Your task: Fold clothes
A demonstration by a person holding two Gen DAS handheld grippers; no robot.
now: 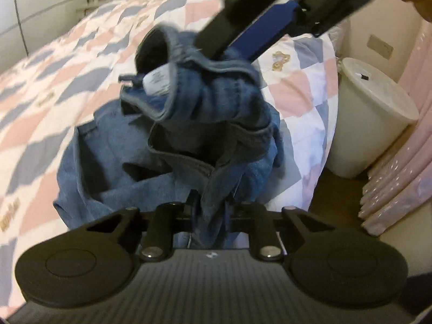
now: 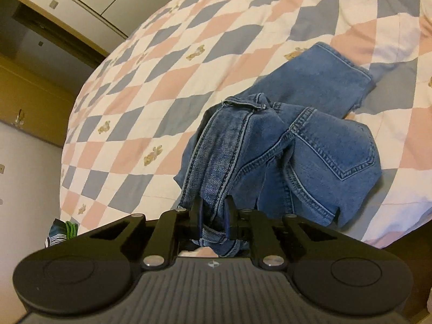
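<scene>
Both grippers were nipped shut on the jeans (image 2: 310, 145): the left gripper (image 1: 209, 210) and the right gripper (image 2: 214, 216) each pinched bunched denim. The cloth looked heavy and floppy; the waistband (image 1: 216, 64) seemed the firmest hold

- The jeans (image 1: 172, 135) are motion-blurred in the left wrist view; the print on their white label (image 1: 157, 81) cannot be read.
- The fingertips of the left hand-held gripper (image 1: 210, 210) are buried in denim folds, so its pads are hidden.
- The right hand-held gripper (image 1: 216, 51) enters from the top edge of that view, blurred, its body cut off.
- In the right wrist view, denim covers the pads of the right hand-held gripper's fingers (image 2: 199, 216).
- A striped and green bundle (image 2: 60, 233) at the bed's (image 2: 135, 108) lower left is too small to identify.
- The white bin (image 1: 370, 118) hides the floor behind it.
</scene>
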